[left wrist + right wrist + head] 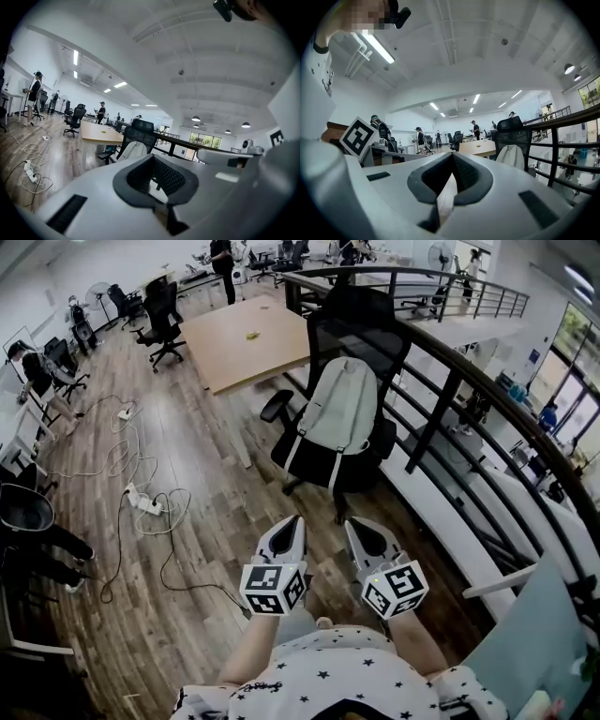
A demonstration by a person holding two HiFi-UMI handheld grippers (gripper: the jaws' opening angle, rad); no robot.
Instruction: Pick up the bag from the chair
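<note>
Wooden floor [197, 521] beneath both grippers [298, 521] [352, 523], held level, fingers closed, empty.

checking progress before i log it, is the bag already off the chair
No, the grey bag sits on the seat of the black chair, leaning against its backrest.

Matt cloth bag [342, 413], mesh chair [361, 315], wooden floor [211, 531]

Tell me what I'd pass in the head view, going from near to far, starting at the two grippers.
The left gripper and right gripper side by side → grey bag leaning on the black chair → standing person at the far end.
</note>
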